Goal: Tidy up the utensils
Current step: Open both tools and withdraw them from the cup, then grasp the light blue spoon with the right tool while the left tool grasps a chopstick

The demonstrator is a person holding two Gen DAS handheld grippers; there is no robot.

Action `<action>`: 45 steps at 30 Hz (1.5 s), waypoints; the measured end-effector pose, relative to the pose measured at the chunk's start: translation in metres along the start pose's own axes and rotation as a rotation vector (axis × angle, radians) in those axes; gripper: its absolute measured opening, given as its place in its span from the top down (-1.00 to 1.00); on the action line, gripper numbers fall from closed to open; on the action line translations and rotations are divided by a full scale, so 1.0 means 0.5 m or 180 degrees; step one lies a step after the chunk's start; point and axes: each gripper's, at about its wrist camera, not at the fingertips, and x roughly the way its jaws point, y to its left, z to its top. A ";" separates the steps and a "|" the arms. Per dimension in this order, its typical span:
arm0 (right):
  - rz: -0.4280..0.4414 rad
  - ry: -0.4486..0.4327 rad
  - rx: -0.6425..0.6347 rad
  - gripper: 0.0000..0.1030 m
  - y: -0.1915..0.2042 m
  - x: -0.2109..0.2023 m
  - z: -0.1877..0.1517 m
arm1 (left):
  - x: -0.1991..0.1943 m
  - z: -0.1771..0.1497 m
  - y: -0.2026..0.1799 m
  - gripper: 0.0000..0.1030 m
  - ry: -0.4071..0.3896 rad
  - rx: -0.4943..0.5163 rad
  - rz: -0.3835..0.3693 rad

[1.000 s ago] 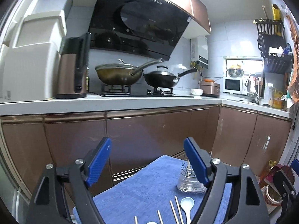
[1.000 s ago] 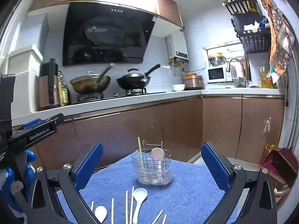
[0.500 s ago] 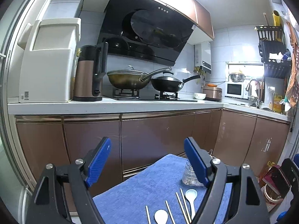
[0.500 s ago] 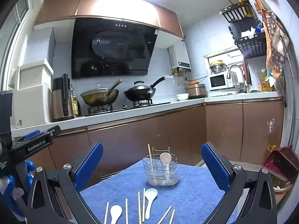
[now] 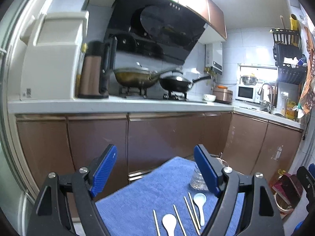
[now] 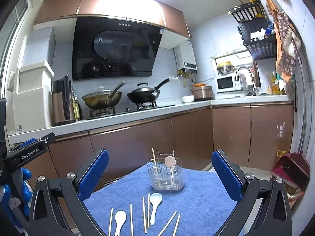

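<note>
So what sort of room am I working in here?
A home kitchen, by the look of it: a gas stove with two woks under a black range hood, a sink faucet beside a microwave, and brown base cabinets.

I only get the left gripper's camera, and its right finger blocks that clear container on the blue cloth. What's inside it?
Observer: The right camera shows the utensil holder with one spoon standing bowl-up and one chopstick upright.
Operator: How many chopsticks lie loose? My view cuts off.
Observer: Six lie on the blue cloth, two of them slanted at the right.
Operator: Is the other gripper holding anything?
Observer: No, the right gripper is open and empty.
</note>
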 end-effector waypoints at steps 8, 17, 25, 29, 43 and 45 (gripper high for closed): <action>-0.0009 0.0515 0.0109 -0.93 -0.044 0.077 -0.040 | 0.137 -0.054 0.030 -0.53 0.0899 -0.0276 -0.0668; 0.0214 0.1357 0.0308 -0.17 -0.092 0.227 -0.139 | 0.371 -0.186 -0.005 -0.12 0.2261 -0.0604 -0.1209; 0.0595 0.2034 0.0565 0.27 -0.132 0.398 -0.225 | 0.565 -0.293 -0.084 0.27 0.3125 -0.0782 -0.1307; 0.0752 0.2320 0.0602 0.34 -0.139 0.479 -0.270 | 0.635 -0.335 -0.108 0.39 0.3392 -0.0814 -0.1205; 0.1093 0.2885 0.0528 0.39 -0.122 0.688 -0.372 | 0.756 -0.415 -0.150 0.59 0.3857 -0.0747 -0.0873; 0.1136 0.2923 0.0502 0.43 -0.115 0.703 -0.380 | 0.762 -0.420 -0.155 0.62 0.3882 -0.0730 -0.0857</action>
